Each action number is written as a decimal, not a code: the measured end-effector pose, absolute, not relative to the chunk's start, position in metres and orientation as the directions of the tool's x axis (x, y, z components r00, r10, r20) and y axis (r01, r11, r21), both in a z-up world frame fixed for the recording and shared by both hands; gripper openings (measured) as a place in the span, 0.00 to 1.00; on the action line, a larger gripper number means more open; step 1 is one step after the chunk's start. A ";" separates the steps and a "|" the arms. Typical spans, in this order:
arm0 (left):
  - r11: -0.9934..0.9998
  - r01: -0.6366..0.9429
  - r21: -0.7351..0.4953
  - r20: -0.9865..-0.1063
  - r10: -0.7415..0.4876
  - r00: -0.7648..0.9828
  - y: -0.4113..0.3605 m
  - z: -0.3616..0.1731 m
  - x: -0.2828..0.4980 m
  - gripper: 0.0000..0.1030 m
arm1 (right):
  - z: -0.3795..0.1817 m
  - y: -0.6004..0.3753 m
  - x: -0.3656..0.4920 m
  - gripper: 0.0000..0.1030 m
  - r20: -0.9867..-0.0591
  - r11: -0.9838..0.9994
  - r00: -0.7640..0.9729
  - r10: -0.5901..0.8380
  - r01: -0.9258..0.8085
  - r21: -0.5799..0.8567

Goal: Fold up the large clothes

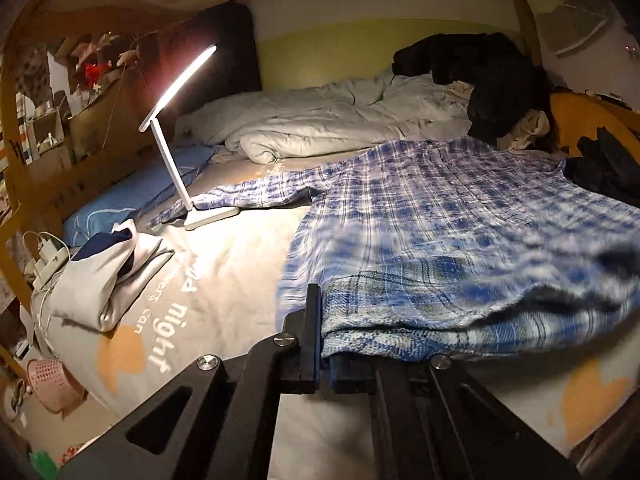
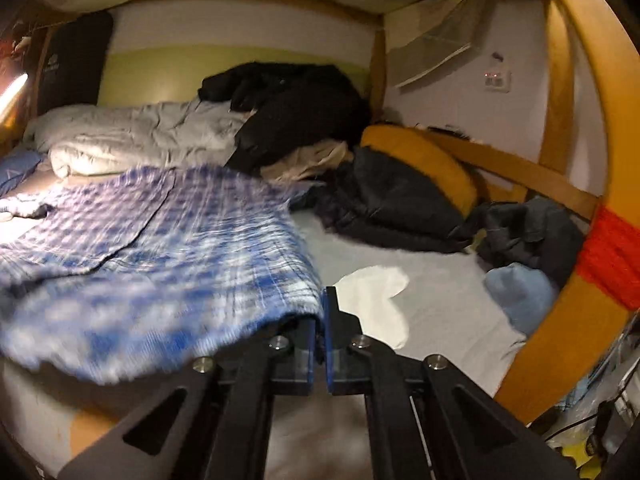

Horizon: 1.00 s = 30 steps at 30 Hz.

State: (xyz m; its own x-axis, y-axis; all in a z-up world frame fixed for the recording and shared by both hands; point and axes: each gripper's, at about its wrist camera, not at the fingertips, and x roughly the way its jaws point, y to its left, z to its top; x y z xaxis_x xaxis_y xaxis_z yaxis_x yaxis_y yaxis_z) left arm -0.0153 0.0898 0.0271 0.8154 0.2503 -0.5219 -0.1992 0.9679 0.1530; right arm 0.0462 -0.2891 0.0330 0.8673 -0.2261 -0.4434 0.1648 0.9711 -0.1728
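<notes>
Left wrist view: your left gripper [image 1: 320, 344] is clenched on the near hem of the blue plaid shirt [image 1: 432, 216], which lies spread on the bed sheet [image 1: 224, 264] with one sleeve reaching under the lit desk lamp [image 1: 180, 128]; dragging the hem forward could tug that sleeve and tip the lamp. Right wrist view: your right gripper [image 2: 323, 320] pinches the hem's other corner, and only here do you see the dark clothes pile [image 2: 384, 204] touching the shirt's far edge, likely to snag the fold.
</notes>
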 end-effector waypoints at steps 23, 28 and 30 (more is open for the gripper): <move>0.963 -0.043 0.265 -0.772 0.239 0.589 0.104 -0.048 0.194 0.44 | -0.027 -0.266 0.259 0.09 -0.751 0.990 0.653 -0.097 -0.015 -0.141; 0.991 -0.054 0.119 -0.738 0.124 0.663 0.116 -0.023 0.172 0.94 | -0.003 -0.265 0.242 0.91 -0.663 0.991 0.744 -0.084 -0.005 -0.131; 0.999 -0.041 0.032 -0.731 0.051 0.680 0.121 -0.010 0.166 0.97 | 0.007 -0.267 0.236 0.96 -0.645 0.993 0.762 -0.056 -0.026 -0.118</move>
State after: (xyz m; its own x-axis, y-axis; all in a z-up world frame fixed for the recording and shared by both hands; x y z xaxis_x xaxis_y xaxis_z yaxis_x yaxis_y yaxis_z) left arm 0.1662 0.1212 -0.0099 0.6803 0.0513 -0.7311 -0.0409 0.9987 0.0320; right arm 0.2360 -0.2671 0.0068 0.7617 -0.0563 -0.6455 -0.0264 0.9927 -0.1178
